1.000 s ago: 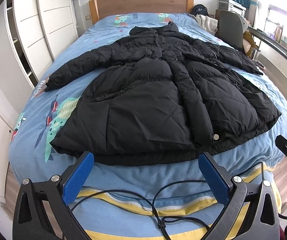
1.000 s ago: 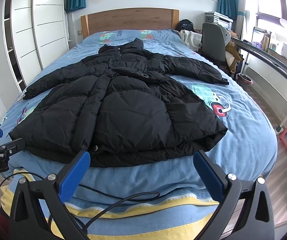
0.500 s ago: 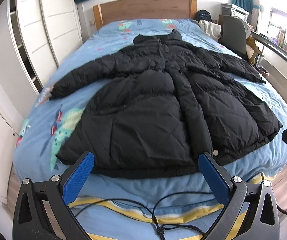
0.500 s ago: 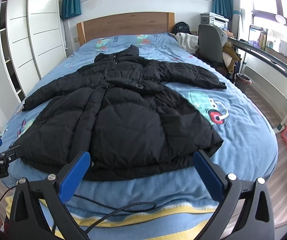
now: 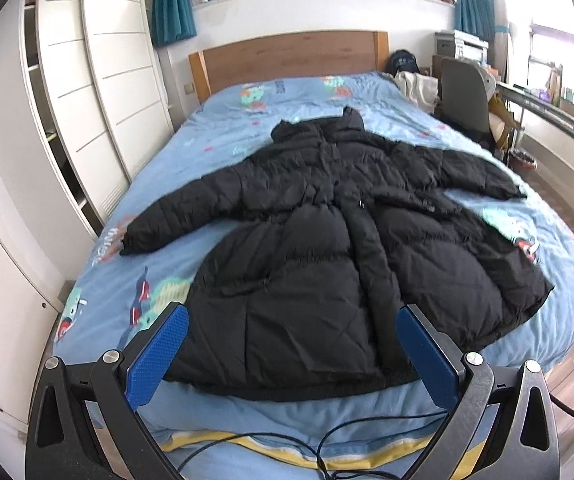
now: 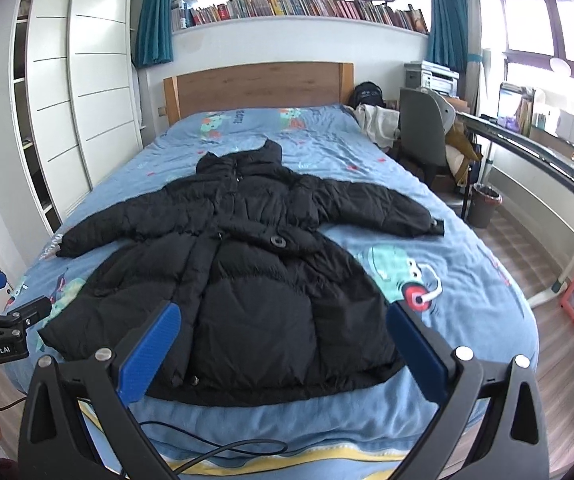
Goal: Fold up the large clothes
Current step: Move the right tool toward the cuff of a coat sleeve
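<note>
Above the bed (image 5: 223, 140), both grippers have risen.

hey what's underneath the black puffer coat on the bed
The black puffer coat lies spread flat on a blue cartoon-print bedspread, which shows all around it. Whatever is printed or lying directly beneath the coat is covered.

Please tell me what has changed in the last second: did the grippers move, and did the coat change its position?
Both grippers, left gripper and right gripper, rose and drew back from the foot of the bed, so more of the room now shows. Nothing was grasped or released. Both remain open, and the black coat lies spread out, sleeves outstretched, as before.
</note>
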Demonstrator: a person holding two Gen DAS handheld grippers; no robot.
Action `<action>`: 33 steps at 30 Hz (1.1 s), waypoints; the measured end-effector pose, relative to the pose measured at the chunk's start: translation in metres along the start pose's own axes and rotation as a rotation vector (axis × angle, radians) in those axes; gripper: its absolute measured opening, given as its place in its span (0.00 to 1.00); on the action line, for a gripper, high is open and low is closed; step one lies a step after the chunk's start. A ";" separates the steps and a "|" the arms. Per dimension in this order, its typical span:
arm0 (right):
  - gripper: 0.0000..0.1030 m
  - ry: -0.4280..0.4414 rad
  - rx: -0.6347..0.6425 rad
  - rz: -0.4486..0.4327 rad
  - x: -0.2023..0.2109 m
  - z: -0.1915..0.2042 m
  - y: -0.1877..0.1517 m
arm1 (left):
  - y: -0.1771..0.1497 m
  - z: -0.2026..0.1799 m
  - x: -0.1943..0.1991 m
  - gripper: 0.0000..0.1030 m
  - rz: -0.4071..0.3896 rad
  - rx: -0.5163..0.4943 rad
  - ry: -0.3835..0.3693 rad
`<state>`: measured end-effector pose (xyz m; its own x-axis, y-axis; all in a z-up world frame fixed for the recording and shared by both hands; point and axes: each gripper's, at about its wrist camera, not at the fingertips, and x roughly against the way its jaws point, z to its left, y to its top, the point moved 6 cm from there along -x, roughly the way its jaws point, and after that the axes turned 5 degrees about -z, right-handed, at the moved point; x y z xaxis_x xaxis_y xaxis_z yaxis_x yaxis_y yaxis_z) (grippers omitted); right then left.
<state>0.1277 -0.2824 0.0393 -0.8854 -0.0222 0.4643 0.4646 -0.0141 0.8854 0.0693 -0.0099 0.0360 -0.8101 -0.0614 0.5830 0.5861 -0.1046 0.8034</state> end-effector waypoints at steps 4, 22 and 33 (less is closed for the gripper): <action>1.00 0.022 0.012 -0.035 0.014 0.006 0.024 | 0.016 0.010 0.011 0.99 -0.033 0.032 -0.004; 1.00 -0.029 -0.014 -0.123 0.039 -0.035 0.163 | 0.162 0.060 0.038 0.99 -0.162 0.149 -0.209; 1.00 -0.085 -0.086 -0.125 -0.044 -0.106 0.212 | 0.218 0.058 -0.014 0.99 -0.175 0.139 -0.223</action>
<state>0.2667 -0.3903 0.2042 -0.9325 0.0695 0.3545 0.3474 -0.0965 0.9327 0.2087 0.0253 0.2101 -0.8854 0.1664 0.4340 0.4462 0.0430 0.8939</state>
